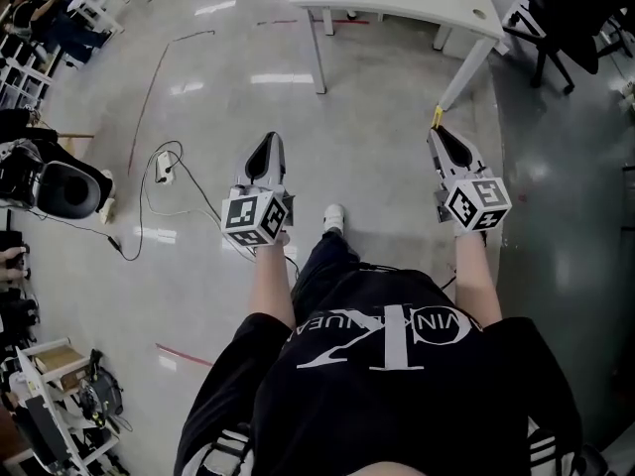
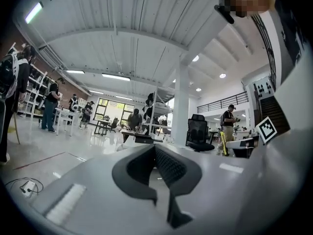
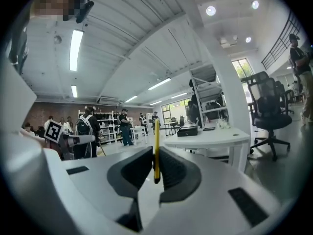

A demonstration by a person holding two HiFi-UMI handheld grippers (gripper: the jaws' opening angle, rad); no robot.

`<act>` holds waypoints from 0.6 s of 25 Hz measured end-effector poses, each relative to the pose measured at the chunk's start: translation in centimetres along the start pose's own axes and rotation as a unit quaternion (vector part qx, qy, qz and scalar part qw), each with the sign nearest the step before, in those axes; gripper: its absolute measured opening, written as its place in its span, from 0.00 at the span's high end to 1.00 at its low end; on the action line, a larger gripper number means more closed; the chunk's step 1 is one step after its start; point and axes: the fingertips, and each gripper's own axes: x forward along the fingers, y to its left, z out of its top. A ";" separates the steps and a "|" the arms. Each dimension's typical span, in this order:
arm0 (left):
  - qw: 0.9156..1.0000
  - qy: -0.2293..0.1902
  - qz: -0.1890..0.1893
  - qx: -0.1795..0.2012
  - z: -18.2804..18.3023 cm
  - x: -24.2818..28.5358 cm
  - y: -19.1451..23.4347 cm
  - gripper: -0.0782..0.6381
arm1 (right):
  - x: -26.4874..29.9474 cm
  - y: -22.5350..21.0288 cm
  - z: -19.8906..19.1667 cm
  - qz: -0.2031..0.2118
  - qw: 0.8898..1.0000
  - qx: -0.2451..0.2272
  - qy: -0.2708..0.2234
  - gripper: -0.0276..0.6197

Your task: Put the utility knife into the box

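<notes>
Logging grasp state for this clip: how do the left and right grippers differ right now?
The left gripper has its jaws together on nothing; the right gripper is shut on a thin yellow utility knife. The knife pokes out past the right gripper's tips; nothing sticks out of the left gripper. Both point forward, short of the white table.
</notes>
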 end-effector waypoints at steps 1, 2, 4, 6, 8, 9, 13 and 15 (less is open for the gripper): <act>1.000 0.003 0.001 -0.004 0.0 1.1 1.0 0.88 | 1.3 -0.3 -0.1 -0.001 1.000 0.003 0.003 0.88; 1.000 0.005 0.002 -0.006 0.1 2.1 1.8 0.88 | 2.4 -0.6 0.0 -0.003 1.000 0.006 0.006 0.88; 1.000 0.007 -0.003 -0.007 0.7 4.2 3.2 0.88 | 4.5 -1.2 0.2 -0.007 1.000 0.012 0.008 0.88; 1.000 0.008 -0.012 -0.004 1.3 6.2 4.1 0.88 | 6.5 -1.8 0.6 -0.012 1.000 0.016 0.011 0.88; 1.000 0.011 -0.022 -0.001 1.7 8.1 5.1 0.88 | 8.3 -2.2 0.7 -0.018 1.000 0.020 0.014 0.88; 1.000 0.013 -0.025 -0.002 1.7 9.0 5.7 0.88 | 9.1 -2.3 0.7 -0.021 0.999 0.022 0.016 0.88; 0.999 0.016 -0.038 -0.006 1.9 12.5 7.7 0.88 | 12.1 -3.3 0.7 -0.032 0.999 0.028 0.021 0.88; 0.999 0.017 -0.046 -0.003 2.2 14.5 8.4 0.88 | 13.7 -4.3 0.9 -0.041 0.998 0.032 0.019 0.88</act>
